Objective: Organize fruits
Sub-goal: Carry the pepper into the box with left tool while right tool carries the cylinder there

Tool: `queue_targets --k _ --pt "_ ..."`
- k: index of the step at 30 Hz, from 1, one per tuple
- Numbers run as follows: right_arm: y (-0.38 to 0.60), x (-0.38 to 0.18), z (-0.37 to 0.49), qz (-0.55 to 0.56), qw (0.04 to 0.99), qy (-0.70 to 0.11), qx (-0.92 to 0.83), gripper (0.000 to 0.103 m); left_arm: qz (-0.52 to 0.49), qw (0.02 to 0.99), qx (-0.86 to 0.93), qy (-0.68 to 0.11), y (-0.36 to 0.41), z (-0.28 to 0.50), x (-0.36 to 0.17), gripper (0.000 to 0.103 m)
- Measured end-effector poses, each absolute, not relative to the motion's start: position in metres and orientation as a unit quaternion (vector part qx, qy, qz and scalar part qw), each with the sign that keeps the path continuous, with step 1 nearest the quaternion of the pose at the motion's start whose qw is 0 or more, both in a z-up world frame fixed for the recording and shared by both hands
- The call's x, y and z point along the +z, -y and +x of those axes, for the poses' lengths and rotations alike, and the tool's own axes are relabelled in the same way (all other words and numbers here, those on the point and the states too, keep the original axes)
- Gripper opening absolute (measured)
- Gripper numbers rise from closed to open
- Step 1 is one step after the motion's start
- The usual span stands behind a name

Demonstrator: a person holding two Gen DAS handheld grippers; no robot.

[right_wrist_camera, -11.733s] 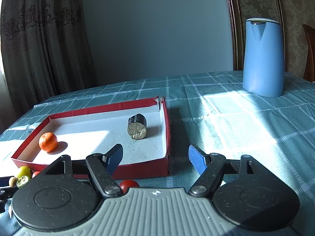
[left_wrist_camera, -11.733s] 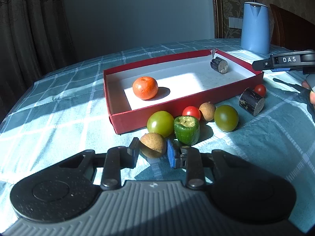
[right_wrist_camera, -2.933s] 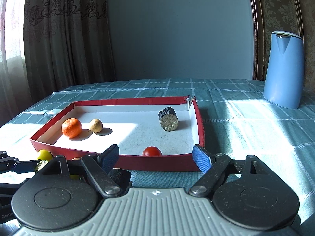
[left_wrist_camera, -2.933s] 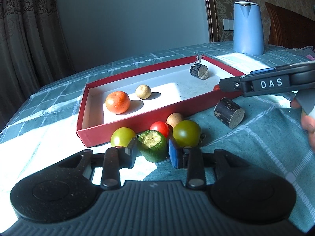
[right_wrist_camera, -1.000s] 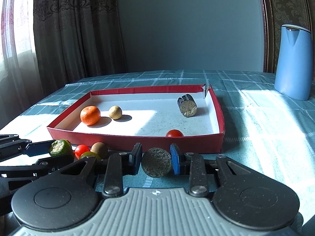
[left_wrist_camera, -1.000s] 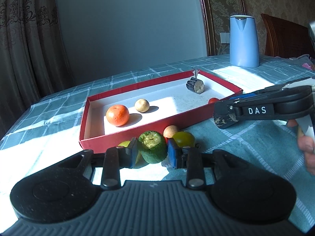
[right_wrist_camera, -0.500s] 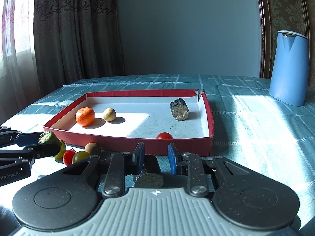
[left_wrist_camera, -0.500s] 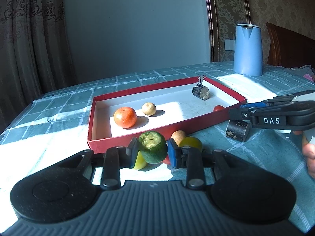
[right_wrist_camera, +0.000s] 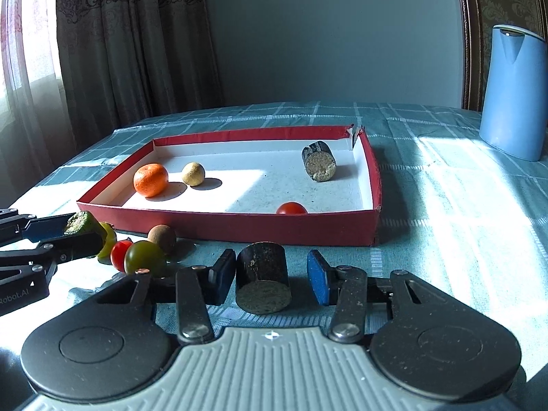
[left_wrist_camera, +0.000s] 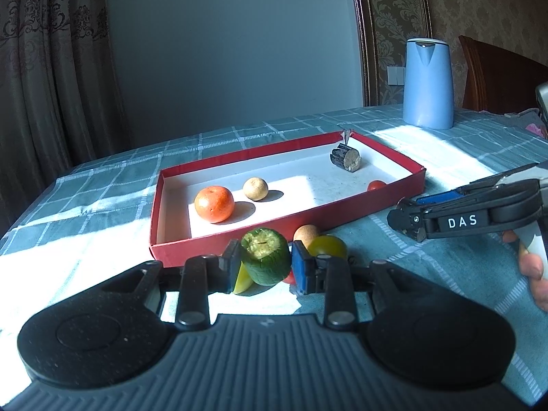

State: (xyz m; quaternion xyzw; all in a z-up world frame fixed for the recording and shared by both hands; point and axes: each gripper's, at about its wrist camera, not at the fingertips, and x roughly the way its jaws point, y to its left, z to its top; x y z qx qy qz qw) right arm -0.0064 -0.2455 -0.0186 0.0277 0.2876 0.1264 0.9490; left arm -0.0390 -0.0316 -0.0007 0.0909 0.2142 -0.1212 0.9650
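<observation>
My left gripper [left_wrist_camera: 265, 263] is shut on a green pepper piece [left_wrist_camera: 265, 257] and holds it above the cloth, just before the red tray [left_wrist_camera: 274, 221]. My right gripper [right_wrist_camera: 270, 279] is open; a dark cylinder [right_wrist_camera: 262, 282] stands on the cloth between its fingers, its left side near the left pad. In the tray lie an orange [right_wrist_camera: 150, 179], a tan ball [right_wrist_camera: 193, 173], a second dark cylinder [right_wrist_camera: 318, 165] and a red cherry tomato [right_wrist_camera: 291, 208]. On the cloth before the tray sit a brown ball [right_wrist_camera: 162, 238], an olive tomato [right_wrist_camera: 144, 262], a red tomato [right_wrist_camera: 118, 260] and a yellow-green fruit [left_wrist_camera: 243, 275].
A blue kettle [right_wrist_camera: 512, 90] stands at the back right on the checked tablecloth [right_wrist_camera: 445, 205]. A wooden chair back [left_wrist_camera: 493, 75] is beyond the table. Curtains hang on the left. The right gripper's body [left_wrist_camera: 462, 221] crosses the left wrist view at right.
My right gripper has opened and let go of the dark cylinder, which now stands on the cloth. My left gripper has lifted the green pepper piece slightly higher.
</observation>
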Motion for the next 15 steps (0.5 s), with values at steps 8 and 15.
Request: queue_targets --k 8,15 --pt "0.249 -0.013 -0.013 0.039 0.956 -0.263 0.123 0.031 0.094 0.964 -0.124 -0.214 0.034 -0.036 0.004 0.029" --pt "0.247 0.008 -0.006 0.022 0.967 -0.228 0.113 0.031 0.094 0.967 -0.117 -0.206 0.043 -0.015 0.017 0.029"
